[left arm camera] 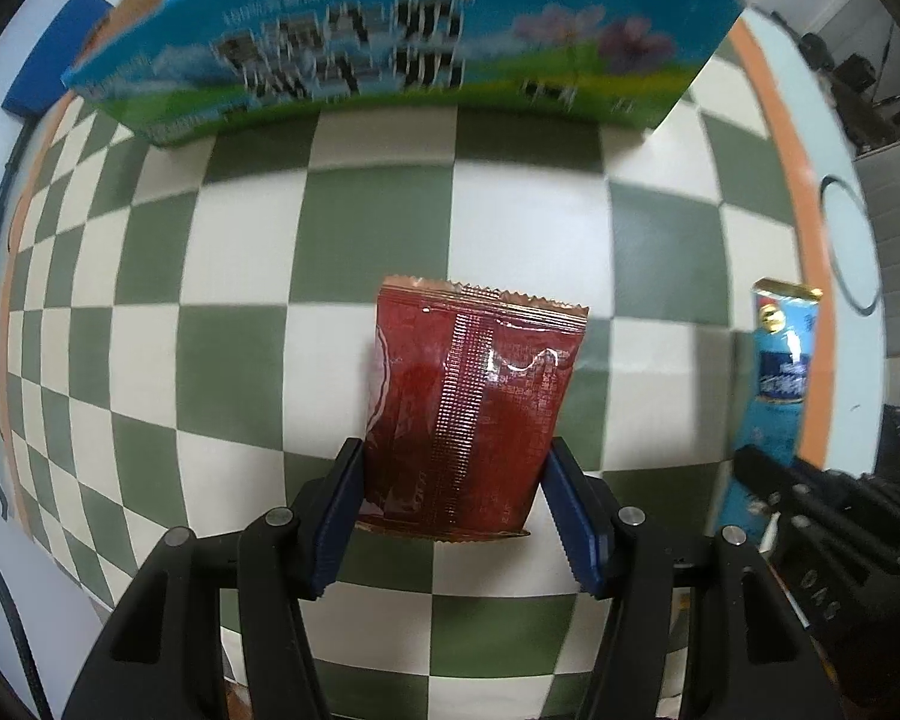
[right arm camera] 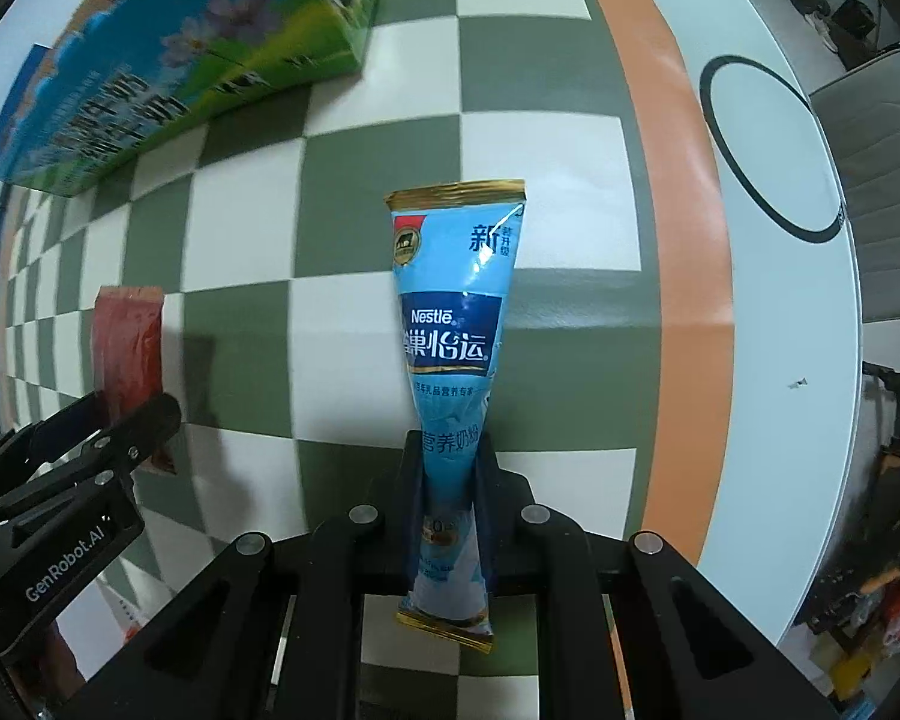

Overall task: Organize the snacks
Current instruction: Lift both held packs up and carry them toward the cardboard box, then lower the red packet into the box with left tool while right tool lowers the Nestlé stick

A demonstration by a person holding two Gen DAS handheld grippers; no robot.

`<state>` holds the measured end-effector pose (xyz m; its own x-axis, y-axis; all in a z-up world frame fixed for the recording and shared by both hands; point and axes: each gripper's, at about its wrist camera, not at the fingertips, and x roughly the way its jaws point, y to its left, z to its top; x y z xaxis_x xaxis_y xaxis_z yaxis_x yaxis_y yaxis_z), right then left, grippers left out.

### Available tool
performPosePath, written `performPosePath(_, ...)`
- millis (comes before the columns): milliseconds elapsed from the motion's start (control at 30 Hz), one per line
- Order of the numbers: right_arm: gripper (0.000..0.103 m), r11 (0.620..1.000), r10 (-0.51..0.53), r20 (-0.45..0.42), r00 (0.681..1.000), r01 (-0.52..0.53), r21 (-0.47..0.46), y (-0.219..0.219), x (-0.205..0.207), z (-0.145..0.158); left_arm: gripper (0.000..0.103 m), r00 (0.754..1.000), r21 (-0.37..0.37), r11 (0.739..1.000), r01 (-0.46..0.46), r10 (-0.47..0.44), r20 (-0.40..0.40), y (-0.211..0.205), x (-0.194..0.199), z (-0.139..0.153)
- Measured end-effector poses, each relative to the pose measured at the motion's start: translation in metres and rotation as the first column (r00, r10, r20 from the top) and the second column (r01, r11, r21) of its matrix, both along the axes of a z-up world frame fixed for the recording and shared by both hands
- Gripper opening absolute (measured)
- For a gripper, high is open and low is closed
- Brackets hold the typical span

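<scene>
Left wrist view: the left gripper (left arm camera: 453, 498), black with blue finger pads (left arm camera: 339, 516), sits at the bottom centre of the frame. Its jaws are closed partway onto the lower sides of a dark red foil snack packet (left arm camera: 471, 408) with crimped ends, which stands up into the middle of the frame above a green-and-white checkered tablecloth (left arm camera: 240, 252). Across the top of the frame lies a large blue and green printed carton (left arm camera: 402, 42) with flowers on its side. At the right edge a light blue stick sachet (left arm camera: 777, 360) shows, with the black right gripper (left arm camera: 810, 498) below it.

Right wrist view: the right gripper (right arm camera: 450, 498) at bottom centre has its jaws pinched nearly together on the narrowed lower part of the light blue Nestle sachet (right arm camera: 453, 324), whose gold-edged top points up into the centre of the frame. The carton (right arm camera: 168, 60) fills the upper left. At the left edge, the red packet (right arm camera: 129, 354) rises above the black left gripper (right arm camera: 120, 426). An orange border (right arm camera: 666, 180) of the cloth runs down the right, beside a white tabletop (right arm camera: 780, 312) with a black ring (right arm camera: 768, 144) marked on it.
</scene>
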<state>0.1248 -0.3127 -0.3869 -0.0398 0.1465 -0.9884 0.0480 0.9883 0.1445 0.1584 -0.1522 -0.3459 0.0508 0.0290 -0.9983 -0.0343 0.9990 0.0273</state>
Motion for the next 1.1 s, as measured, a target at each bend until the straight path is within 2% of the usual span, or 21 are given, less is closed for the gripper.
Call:
performPosePath(133, 0.015, 0.998, -0.007, 0.037, 0.999, 0.005, 0.055, -0.002, 0.003, 0.024, 0.056, 0.999, -0.038, 0.999, -0.002, 0.004, 0.047, 0.000, 0.000, 0.029)
performPosePath(233, 0.015, 0.996, -0.004, 0.072, 0.997, -0.002, 0.086, 0.000, 0.010, 0.061, 0.056, 0.996, -0.068, 0.998, -0.002, 0.008, 0.088, 0.004, 0.005, 0.054)
performPosePath(333, 0.015, 0.992, -0.002, 0.111, 0.994, -0.012, 0.122, -0.002, 0.023, 0.090, 0.056, 0.991, -0.098, 0.995, 0.001, 0.012, 0.135, 0.014, 0.020, 0.086)
performPosePath(533, 0.015, 0.981, 0.002, 0.190, 0.982, -0.039, 0.190, -0.005, 0.051, 0.154, 0.056, 0.981, -0.139, 0.990, -0.012, 0.039, 0.191, 0.032, 0.056, 0.126)
performPosePath(600, 0.015, 0.978, -0.001, 0.218, 0.976, -0.045, 0.204, 0.001, 0.064, 0.169, 0.056, 0.978, -0.134, 0.991, -0.016, 0.043, 0.204, 0.040, 0.067, 0.133)
performPosePath(833, 0.015, 0.983, 0.024, 0.313, 0.949, -0.079, 0.164, 0.043, 0.129, 0.205, 0.056, 0.974, -0.111, 0.993, -0.026, 0.051, 0.223, 0.077, 0.125, 0.156)
performPosePath(967, 0.015, 0.991, 0.048, 0.352, 0.935, -0.090, 0.103, 0.060, 0.173, 0.218, 0.056, 0.977, -0.100, 0.994, -0.041, 0.061, 0.206, 0.098, 0.159, 0.154)
performPosePath(1100, 0.015, 0.995, 0.051, 0.351, 0.935, -0.077, 0.062, 0.071, 0.214, 0.214, 0.056, 0.982, -0.090, 0.994, -0.059, 0.074, 0.172, 0.118, 0.189, 0.144)
